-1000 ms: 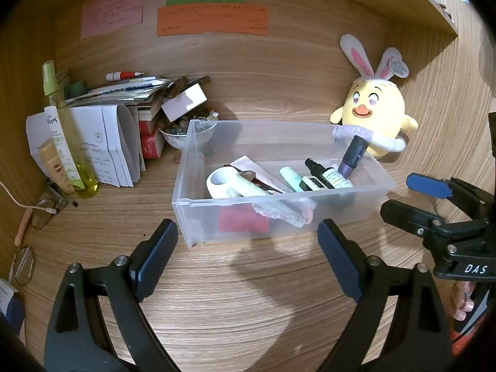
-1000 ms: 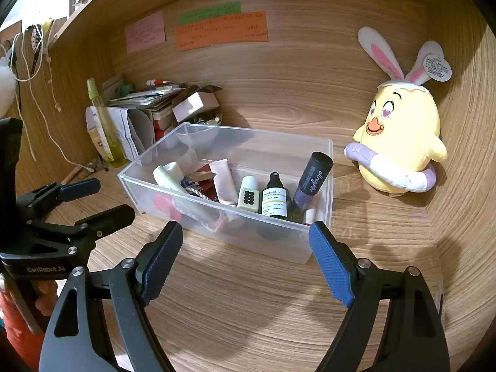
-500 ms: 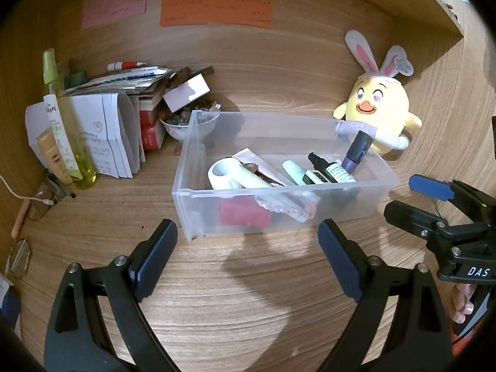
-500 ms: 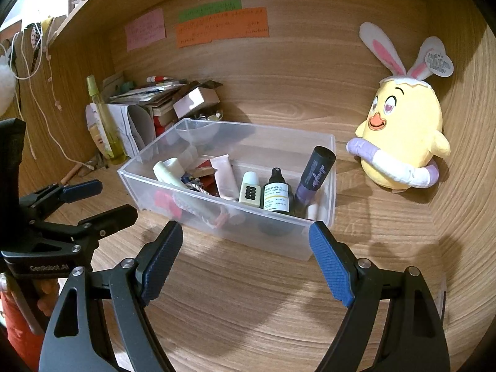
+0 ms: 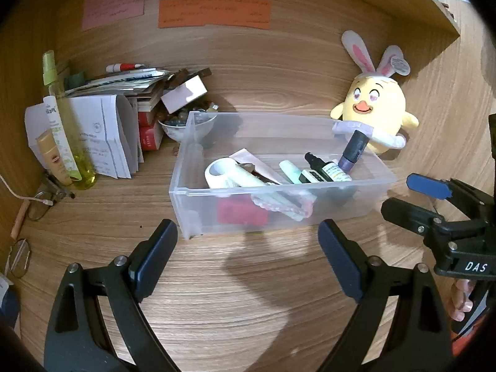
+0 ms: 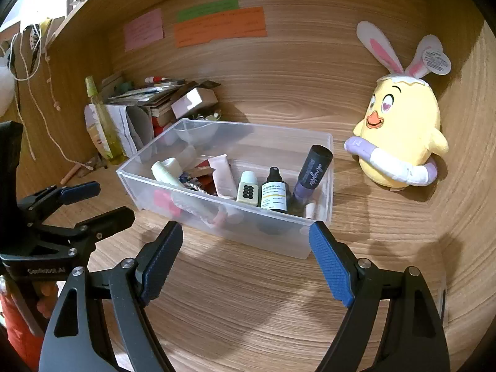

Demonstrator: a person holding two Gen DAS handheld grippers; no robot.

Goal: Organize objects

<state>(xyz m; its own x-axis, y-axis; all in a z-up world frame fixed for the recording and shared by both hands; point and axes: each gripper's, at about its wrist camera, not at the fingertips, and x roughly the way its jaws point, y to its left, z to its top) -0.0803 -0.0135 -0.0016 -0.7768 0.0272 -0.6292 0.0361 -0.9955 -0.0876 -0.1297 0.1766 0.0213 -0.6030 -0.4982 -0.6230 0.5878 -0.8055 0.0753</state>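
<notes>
Hovering above the wooden desk, the left gripper has its jaws spread wide with nothing between them; the right gripper is likewise spread wide and empty. A clear plastic bin stands just ahead of both grippers, its near wall close to the fingertips but apart from them. Inside the bin, seen ahead of the right gripper, a purple tube with a black cap leans toward the far right corner, a dark dropper bottle stands just left of it, and a small white bottle with black dots stands left of that. A pink tube and a white roll-shaped item lie further left. A yellow plush chick with rabbit ears sits ahead and to the right of the bin, apart from it. Ahead and to the left of the left gripper stand a yellow-green spray bottle and a stack of papers. Coloured notes are fixed to the back wall.
</notes>
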